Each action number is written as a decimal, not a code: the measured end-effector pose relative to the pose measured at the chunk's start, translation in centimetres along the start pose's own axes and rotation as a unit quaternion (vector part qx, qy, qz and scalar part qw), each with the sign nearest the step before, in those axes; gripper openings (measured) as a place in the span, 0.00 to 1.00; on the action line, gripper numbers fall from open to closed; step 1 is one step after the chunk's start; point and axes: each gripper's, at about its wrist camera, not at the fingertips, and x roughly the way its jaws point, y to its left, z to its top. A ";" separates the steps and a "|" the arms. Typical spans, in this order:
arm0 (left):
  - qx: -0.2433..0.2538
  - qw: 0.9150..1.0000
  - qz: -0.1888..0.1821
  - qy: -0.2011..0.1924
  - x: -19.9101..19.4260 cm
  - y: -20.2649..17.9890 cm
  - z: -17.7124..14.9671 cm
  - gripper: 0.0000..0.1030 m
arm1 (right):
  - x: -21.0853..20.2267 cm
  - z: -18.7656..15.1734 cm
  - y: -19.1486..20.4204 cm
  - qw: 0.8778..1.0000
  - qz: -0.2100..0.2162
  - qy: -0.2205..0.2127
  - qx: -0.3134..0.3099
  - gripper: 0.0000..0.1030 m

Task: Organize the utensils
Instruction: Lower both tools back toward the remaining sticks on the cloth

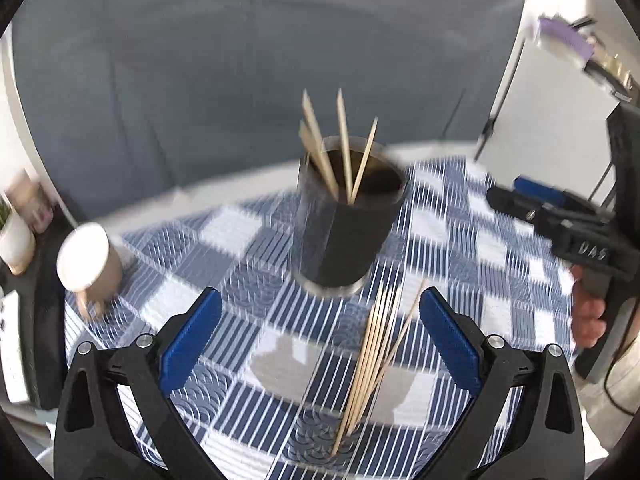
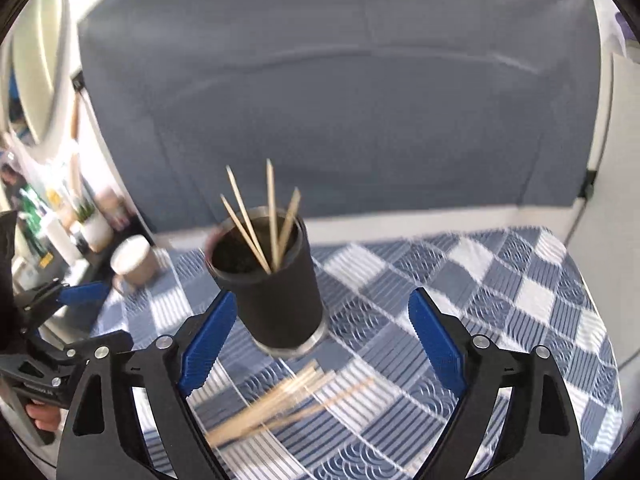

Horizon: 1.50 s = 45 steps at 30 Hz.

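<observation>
The left gripper (image 1: 320, 324) is standing wide apart with nothing pressed between its blue pads (image 1: 192, 336), hanging over a loose bundle of wooden skewers (image 1: 372, 356) lying on the blue-and-white checked tablecloth (image 1: 248, 248); the bundle is lying nearer its right-hand pad, and whether anything is touching cannot be told through the blur. The right gripper (image 2: 320, 336) is likewise spread and gripping nothing, its left-hand pad sitting just beside the dark cup (image 2: 272, 280) in the picture, with the skewers blurred on the cloth below it. The cup is standing upright on the cloth beyond the bundle, holding four skewers in cup (image 2: 264, 220) that are leaning out of its mouth. Only the left wrist view is showing the right gripper from outside, at the right edge, with the person's fingers (image 1: 586, 320) wrapped around its handle. Only the right wrist view is showing the cluttered shelf (image 2: 60, 232). Both are showing a tan paper cup (image 1: 90, 260) at the table's left edge, well apart from the dark cup.
</observation>
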 end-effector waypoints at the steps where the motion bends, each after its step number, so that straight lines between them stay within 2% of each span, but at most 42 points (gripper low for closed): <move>1: 0.001 1.000 -0.003 0.013 0.8 0.2 -0.6 0.94 | 0.5 -0.7 0.1 1.000 -0.008 0.012 0.000 0.82; 12: 0.017 0.994 -0.043 0.099 7.5 1.0 -4.0 0.94 | 5.5 -6.3 -0.2 0.991 -0.073 0.113 0.025 0.83; 18: 0.059 0.988 -0.038 0.140 10.4 0.1 -5.5 0.94 | 8.4 -9.4 -1.4 0.978 -0.083 0.175 0.078 0.83; 23: 0.065 0.984 -0.035 0.160 12.2 -0.1 -6.0 0.94 | 10.4 -11.1 -2.2 0.966 -0.092 0.211 0.115 0.83; 26: 0.070 0.982 -0.029 0.175 13.2 -0.3 -6.0 0.94 | 11.2 -11.5 -2.5 0.961 -0.101 0.223 0.132 0.83; 31: 0.092 0.975 0.002 0.200 14.9 -0.9 -5.9 0.95 | 12.4 -11.5 -2.6 0.954 -0.131 0.231 0.142 0.83; 43: 0.087 0.975 0.002 0.205 16.0 -1.7 -5.1 0.94 | 14.5 -11.4 -2.3 0.939 -0.162 0.256 0.161 0.86; 45: 0.084 0.975 0.005 0.205 16.2 -1.8 -4.8 0.95 | 14.5 -11.5 -2.2 0.935 -0.171 0.262 0.170 0.89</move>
